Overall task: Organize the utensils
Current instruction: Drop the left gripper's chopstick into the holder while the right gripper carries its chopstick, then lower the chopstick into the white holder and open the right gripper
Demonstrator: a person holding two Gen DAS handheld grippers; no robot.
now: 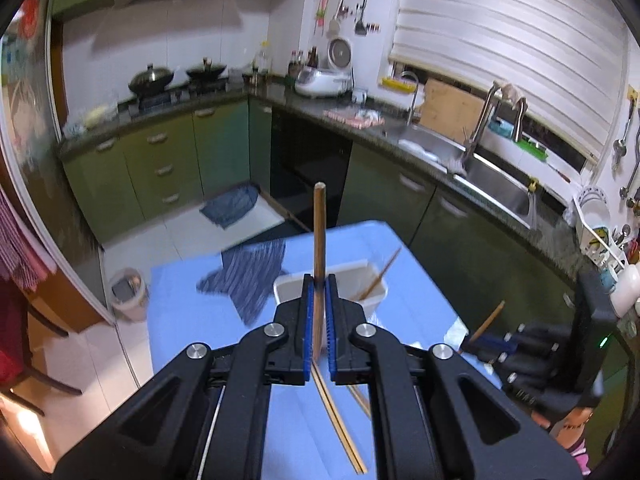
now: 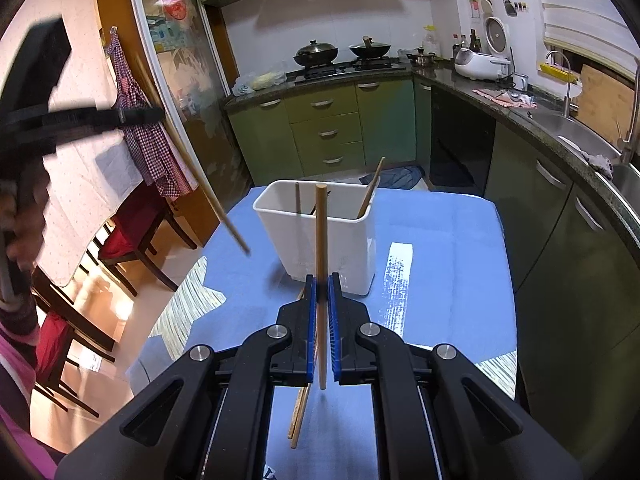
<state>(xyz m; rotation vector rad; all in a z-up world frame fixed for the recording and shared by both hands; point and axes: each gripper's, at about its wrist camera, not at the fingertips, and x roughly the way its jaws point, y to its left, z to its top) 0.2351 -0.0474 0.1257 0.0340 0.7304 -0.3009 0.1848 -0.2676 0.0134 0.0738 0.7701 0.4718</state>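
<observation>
As I checked left wrist, my left gripper (image 1: 319,280) pinched a chopstick (image 1: 319,240) upright above the white holder (image 1: 376,294); only here, loose chopsticks (image 1: 340,428) under it. Right wrist: my right gripper (image 2: 322,280) clamped another chopstick (image 2: 320,232) near the holder (image 2: 320,236), two sticks inside.

A bin (image 2: 320,236) stands on the table (image 2: 440,240), chopsticks (image 2: 370,188) inside.
</observation>
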